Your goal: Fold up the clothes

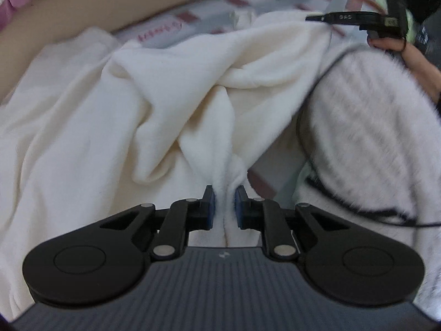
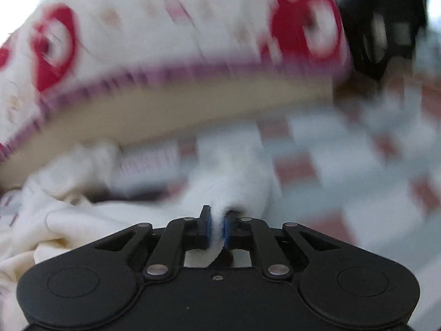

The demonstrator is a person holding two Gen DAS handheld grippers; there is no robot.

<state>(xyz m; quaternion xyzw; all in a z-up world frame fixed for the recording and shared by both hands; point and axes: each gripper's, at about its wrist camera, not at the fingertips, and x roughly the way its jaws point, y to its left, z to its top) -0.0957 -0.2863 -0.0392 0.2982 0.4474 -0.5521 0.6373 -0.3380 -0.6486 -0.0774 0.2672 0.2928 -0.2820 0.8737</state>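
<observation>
Left wrist view shows the left gripper (image 1: 224,207) clamped on the cream fleece (image 1: 165,104), the right gripper (image 2: 217,231) pinching another bunch, likely to lift it for folding

The fleece garment (image 1: 171,104) is plain cream-white, with no print. Under it, toward twelve o'clock in the left wrist view, the bed sheet (image 1: 209,19) is checked in pale grey, white and dusty pink-red squares, with a line of red script. The left tongs (image 1: 224,204) are matt black with blue pads (image 1: 210,207); the right tongs (image 2: 217,227) match them, black with blue pads. At three o'clock a fuzzy white garment (image 1: 366,127) carries thin dark stripes. The blanket (image 2: 171,19) is white with bold red motifs and a purple-pink border; below it runs a beige band (image 2: 176,110).
</observation>
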